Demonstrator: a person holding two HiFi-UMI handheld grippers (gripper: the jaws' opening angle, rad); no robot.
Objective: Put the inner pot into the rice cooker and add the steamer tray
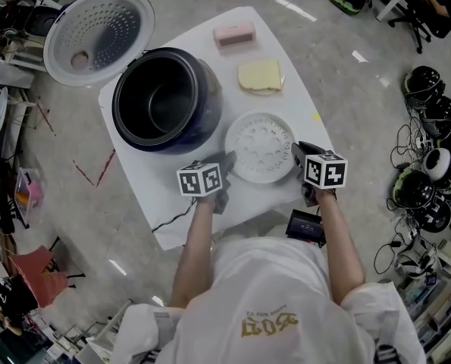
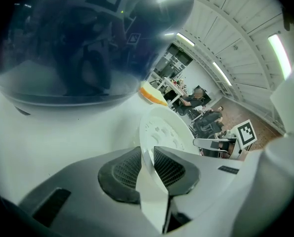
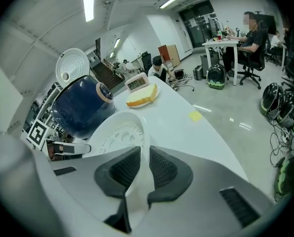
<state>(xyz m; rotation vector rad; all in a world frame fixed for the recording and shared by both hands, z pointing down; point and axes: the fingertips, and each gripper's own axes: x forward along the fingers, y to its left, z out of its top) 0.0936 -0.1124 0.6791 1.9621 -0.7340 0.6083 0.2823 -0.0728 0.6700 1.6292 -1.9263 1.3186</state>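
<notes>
The white steamer tray (image 1: 259,146) lies flat on the white table (image 1: 157,203), to the right of the dark blue rice cooker (image 1: 164,101). The cooker's white perforated lid (image 1: 100,35) is swung open, and the dark inner pot (image 1: 153,105) sits inside. My left gripper (image 1: 229,160) is shut on the tray's left rim, and my right gripper (image 1: 297,154) is shut on its right rim. In the left gripper view the tray's (image 2: 161,127) thin rim runs between the pads of the left gripper (image 2: 147,159). The right gripper view shows the same for the tray (image 3: 119,135) and the right gripper (image 3: 144,164).
A pink block (image 1: 234,34) and a yellow sponge (image 1: 260,76) lie at the table's far side, with a small yellow note (image 1: 317,116) near the right edge. A cable (image 1: 172,217) hangs off the front left. Helmets (image 1: 430,165) crowd the floor at right.
</notes>
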